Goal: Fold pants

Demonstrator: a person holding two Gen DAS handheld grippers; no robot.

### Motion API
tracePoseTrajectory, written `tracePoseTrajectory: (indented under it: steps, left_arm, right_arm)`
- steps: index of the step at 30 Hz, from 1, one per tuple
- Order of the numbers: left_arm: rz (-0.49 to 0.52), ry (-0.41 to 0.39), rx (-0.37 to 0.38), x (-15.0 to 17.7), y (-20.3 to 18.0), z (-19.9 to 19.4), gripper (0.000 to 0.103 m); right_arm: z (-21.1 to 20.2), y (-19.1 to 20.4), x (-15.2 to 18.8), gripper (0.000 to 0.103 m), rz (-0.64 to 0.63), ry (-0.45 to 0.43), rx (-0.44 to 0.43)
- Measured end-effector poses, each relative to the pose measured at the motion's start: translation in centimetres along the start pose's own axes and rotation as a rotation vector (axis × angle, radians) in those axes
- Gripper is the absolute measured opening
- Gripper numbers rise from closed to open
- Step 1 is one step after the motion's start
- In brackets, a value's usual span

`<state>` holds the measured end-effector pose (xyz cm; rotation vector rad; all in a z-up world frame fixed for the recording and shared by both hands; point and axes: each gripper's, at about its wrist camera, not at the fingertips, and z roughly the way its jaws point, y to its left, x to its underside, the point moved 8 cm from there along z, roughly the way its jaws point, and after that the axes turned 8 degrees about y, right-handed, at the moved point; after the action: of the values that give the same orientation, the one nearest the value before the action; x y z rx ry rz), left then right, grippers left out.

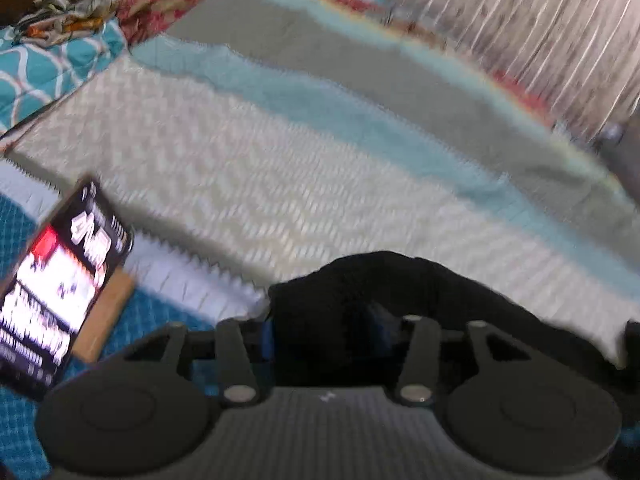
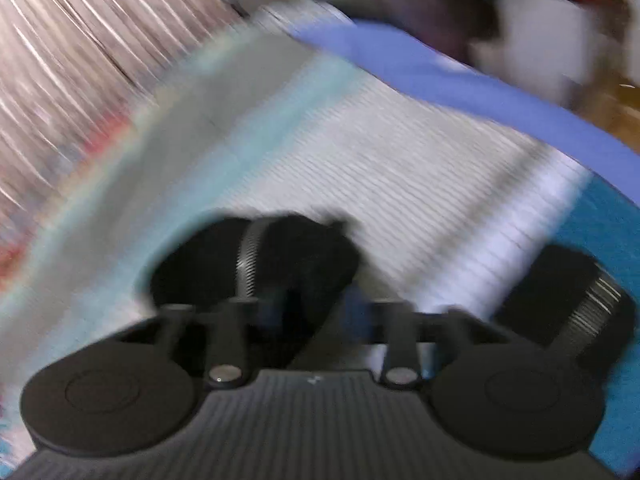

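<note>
The pants are black cloth. In the left wrist view a bunch of the pants (image 1: 380, 288) lies over the white bedspread and covers the tips of my left gripper (image 1: 322, 328). Its blue pads (image 1: 267, 338) stand apart with cloth between them. In the right wrist view, which is strongly blurred, a lump of the pants (image 2: 304, 256) with a ribbed strip (image 2: 250, 256) sits between the fingers of my right gripper (image 2: 304, 308). Its jaws also stand apart. A second black piece with a ribbed band (image 2: 568, 296) lies to the right; what it is I cannot tell.
A striped bedspread (image 1: 280, 168) in white, teal and grey covers the bed. A lit phone (image 1: 56, 296) leans on a wooden stand at the left. Patterned cloths (image 1: 68, 4) are piled at the far left. A curtain (image 1: 540, 28) hangs behind the bed. A purple-blue band (image 2: 460, 80) edges the right side.
</note>
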<state>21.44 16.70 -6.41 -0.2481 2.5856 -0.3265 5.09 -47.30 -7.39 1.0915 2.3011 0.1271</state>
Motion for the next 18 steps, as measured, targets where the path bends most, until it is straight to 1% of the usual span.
tracePoseTrajectory:
  steps: [1, 2, 3, 4, 5, 6, 7, 8, 9, 10, 11, 13, 14, 15, 16, 17, 18]
  left_arm:
    - [0.003, 0.008, 0.008, 0.2, -0.1, 0.2, 0.049]
    - [0.002, 0.002, 0.007, 0.1, -0.1, 0.0, 0.058]
    - [0.003, -0.013, -0.002, -0.3, -0.1, -0.2, 0.07]
    - [0.008, -0.035, -0.011, -0.8, -0.2, -0.5, 0.078]
    - [0.016, -0.065, -0.019, -1.4, -0.4, -0.9, 0.09]
    - [0.029, -0.097, -0.027, -2.0, -0.8, -1.3, 0.095]
    - [0.046, -0.118, -0.031, -2.7, -1.2, -1.4, 0.097]
    - [0.07, -0.128, -0.03, -3.3, -1.9, -1.2, 0.1]
    - [0.104, -0.127, -0.023, -3.8, -2.7, -0.7, 0.103]
    - [0.135, -0.115, -0.022, -4.1, -3.5, 0.2, 0.103]
    - [0.161, -0.091, -0.034, -4.2, -4.3, 1.3, 0.103]
    - [0.212, -0.029, -0.031, -3.7, -5.8, 3.7, 0.102]
    - [0.243, 0.005, -0.03, -3.4, -6.6, 5.0, 0.096]
    - [0.273, 0.037, -0.037, -2.9, -7.2, 6.0, 0.076]
    - [0.312, 0.077, -0.048, -2.4, -7.9, 7.0, 0.061]
    - [0.345, 0.111, -0.063, -1.7, -8.4, 7.8, 0.029]
    - [0.37, 0.132, -0.079, -1.1, -8.9, 8.2, 0.014]
  right_arm:
    - [-0.1, -1.0, 0.4, 0.056, 0.0, -0.01, 0.029]
    - [-0.2, -1.3, 0.5, 0.056, 0.006, -0.027, 0.032]
    - [-0.4, -1.3, 0.2, 0.056, 0.018, -0.05, 0.026]
    - [-0.8, -1.0, -0.5, 0.056, 0.027, -0.078, 0.014]
    - [-1.1, -0.6, -1.4, 0.056, 0.021, -0.095, 0.0]
    - [-1.5, 0.2, -2.0, 0.056, 0.004, -0.105, -0.013]
    - [-1.6, 1.5, -2.7, 0.056, -0.025, -0.113, -0.028]
    - [-1.3, 2.9, -3.2, 0.058, -0.062, -0.12, -0.042]
    - [-0.7, 4.7, -3.7, 0.065, -0.104, -0.123, -0.053]
    - [0.2, 6.1, -4.3, 0.071, -0.139, -0.116, -0.058]
    - [1.3, 7.6, -4.6, 0.08, -0.176, -0.099, -0.062]
    - [4.4, 10.6, -4.4, 0.082, -0.246, -0.034, -0.063]
    - [5.8, 11.4, -4.2, 0.083, -0.267, 0.013, -0.059]
    - [8.2, 12.3, -3.7, 0.084, -0.281, 0.082, -0.043]
    - [10.2, 12.6, -3.2, 0.084, -0.285, 0.14, -0.016]
    - [12.2, 12.6, -2.7, 0.082, -0.282, 0.189, 0.018]
    - [13.4, 12.5, -2.6, 0.072, -0.287, 0.19, 0.05]
